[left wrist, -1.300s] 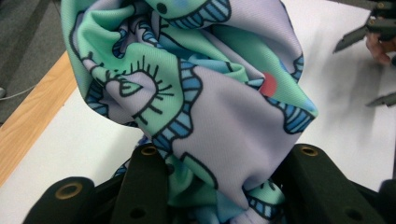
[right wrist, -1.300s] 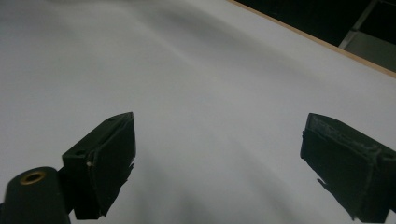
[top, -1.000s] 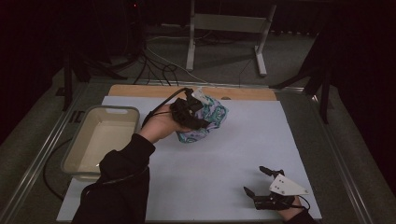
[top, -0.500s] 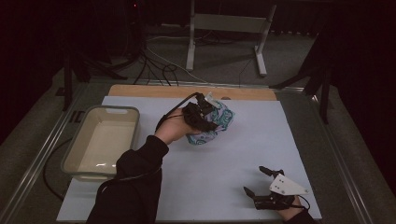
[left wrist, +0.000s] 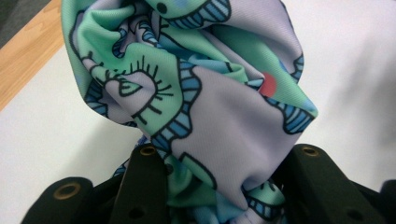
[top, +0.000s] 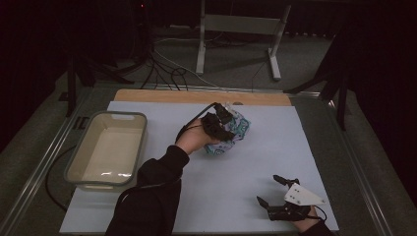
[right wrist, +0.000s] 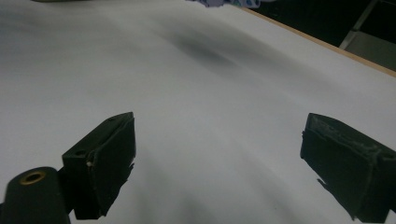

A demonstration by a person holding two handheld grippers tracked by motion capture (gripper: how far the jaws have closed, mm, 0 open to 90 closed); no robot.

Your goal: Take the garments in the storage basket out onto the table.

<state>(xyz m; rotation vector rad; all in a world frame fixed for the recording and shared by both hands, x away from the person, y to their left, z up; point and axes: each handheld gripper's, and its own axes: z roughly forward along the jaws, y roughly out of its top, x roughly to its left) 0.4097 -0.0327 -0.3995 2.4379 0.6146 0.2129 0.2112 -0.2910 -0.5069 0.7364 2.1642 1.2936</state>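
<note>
patterned cloth (top: 231, 132), bunched and clamped in the jaws of the left gripper (top: 219, 127) over the far middle of the table (top: 236, 187); right gripper (top: 278, 195) idle, jaws apart; a loose fold could slip free and drop short of the tub (top: 109, 150).

Your left tool (top: 222, 129) has carried the cloth (top: 235, 132) to the right, away from the bin (top: 78, 162), and lowered it toward the worktop (top: 206, 196). Your arm now stretches farther out, and the bunched cloth sits nearer the middle.
</note>
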